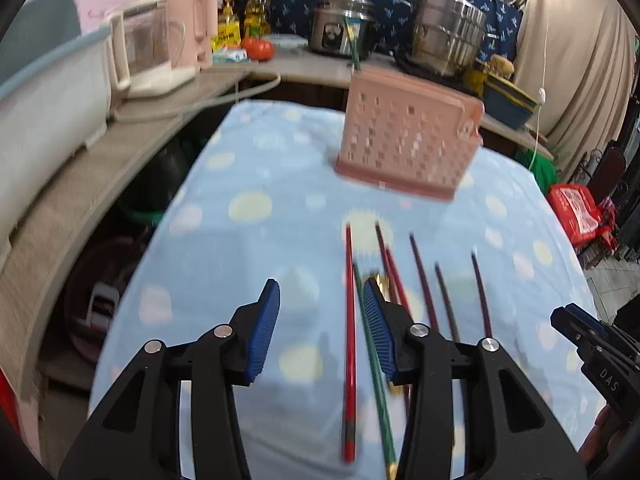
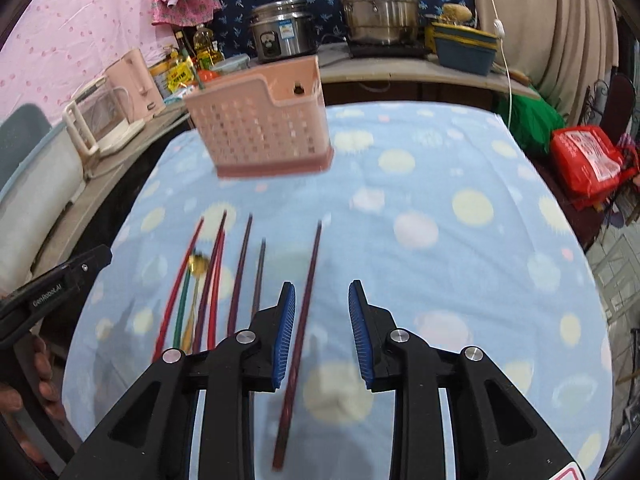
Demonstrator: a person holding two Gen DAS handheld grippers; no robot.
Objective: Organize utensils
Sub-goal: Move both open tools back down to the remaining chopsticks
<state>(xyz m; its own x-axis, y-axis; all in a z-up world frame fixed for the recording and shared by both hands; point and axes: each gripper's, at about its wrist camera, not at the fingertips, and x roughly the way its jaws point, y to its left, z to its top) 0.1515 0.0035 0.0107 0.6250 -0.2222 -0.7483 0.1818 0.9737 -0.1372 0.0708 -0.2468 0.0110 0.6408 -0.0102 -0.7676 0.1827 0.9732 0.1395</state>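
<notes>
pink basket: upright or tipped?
Upright. The pink basket stands on its base on the spotted cloth, open top up, one green stick poking out.

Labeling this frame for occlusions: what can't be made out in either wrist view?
- Gold spoon: left wrist view, mostly behind the left tongs; clearer in the right wrist view.
- Chopsticks' near ends: both views, behind the tongs' bodies.
- Pink basket contents: only a green stick pokes out.
- Rice cooker label: too small.
</notes>
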